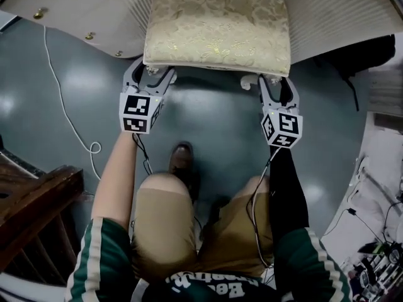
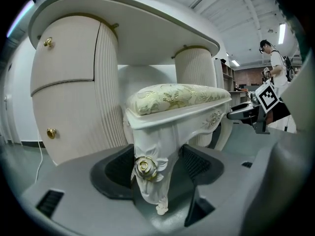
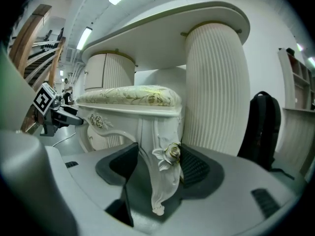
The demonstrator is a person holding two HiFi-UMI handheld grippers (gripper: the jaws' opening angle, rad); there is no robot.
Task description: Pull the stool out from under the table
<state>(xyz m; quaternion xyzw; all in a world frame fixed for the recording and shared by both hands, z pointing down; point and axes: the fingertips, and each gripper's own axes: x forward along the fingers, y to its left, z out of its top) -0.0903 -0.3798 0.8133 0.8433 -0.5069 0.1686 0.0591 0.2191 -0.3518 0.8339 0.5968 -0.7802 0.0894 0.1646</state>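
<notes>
Left tool (image 1: 153,75), right tool (image 1: 276,87) on stool (image 1: 217,24)

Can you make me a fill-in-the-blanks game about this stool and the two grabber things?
1. The left gripper and the right gripper each clamp one ____ of the stool.
2. On top of the stool lies a gold-patterned ____.
3. The stool's far end is tucked ____ the white table.
Missing words: leg; cushion; under.
</notes>
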